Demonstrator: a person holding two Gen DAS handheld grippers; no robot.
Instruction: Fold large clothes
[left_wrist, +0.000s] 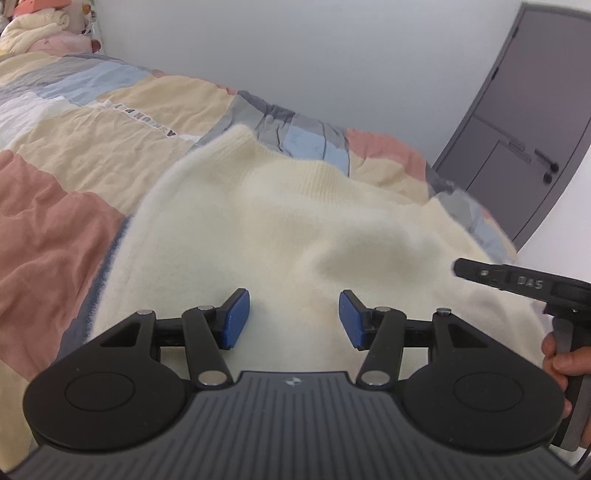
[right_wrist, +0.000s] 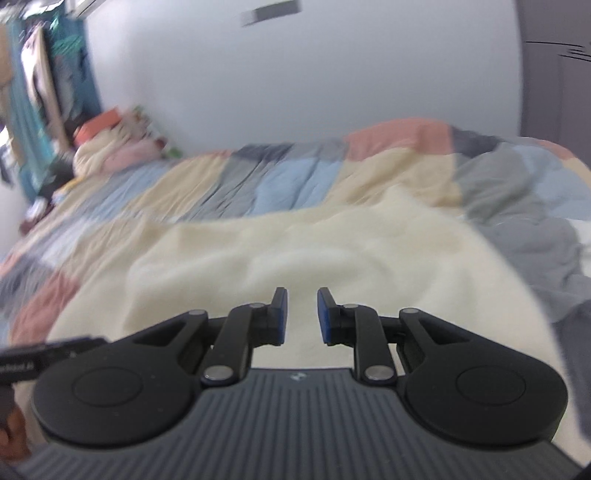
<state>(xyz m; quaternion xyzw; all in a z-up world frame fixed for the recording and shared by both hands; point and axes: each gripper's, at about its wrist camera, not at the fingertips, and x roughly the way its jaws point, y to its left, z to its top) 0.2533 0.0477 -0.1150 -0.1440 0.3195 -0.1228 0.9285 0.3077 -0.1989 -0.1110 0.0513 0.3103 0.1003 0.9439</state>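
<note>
A cream sweater (left_wrist: 280, 221) of soft, fuzzy knit with ribbed edging lies on a bed cover (left_wrist: 55, 177) of thin, creased, matt patchwork cloth. The left gripper (left_wrist: 294, 319) and right gripper (right_wrist: 302, 315) are matt black plastic with small shiny metal pivot pins and smooth blue pads (left_wrist: 236, 317). The grey door (left_wrist: 524, 122) beyond is smooth and matt

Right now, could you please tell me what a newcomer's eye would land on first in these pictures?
First, the fluffy cream knitted sweater, spread across the near part of the bed, its ribbed collar towards the wall. Under it lies the patchwork quilt of pink, beige, blue and grey blocks. In front, the left gripper hangs over the knit with jaws apart and empty, as does the right gripper, jaws narrower.
</note>
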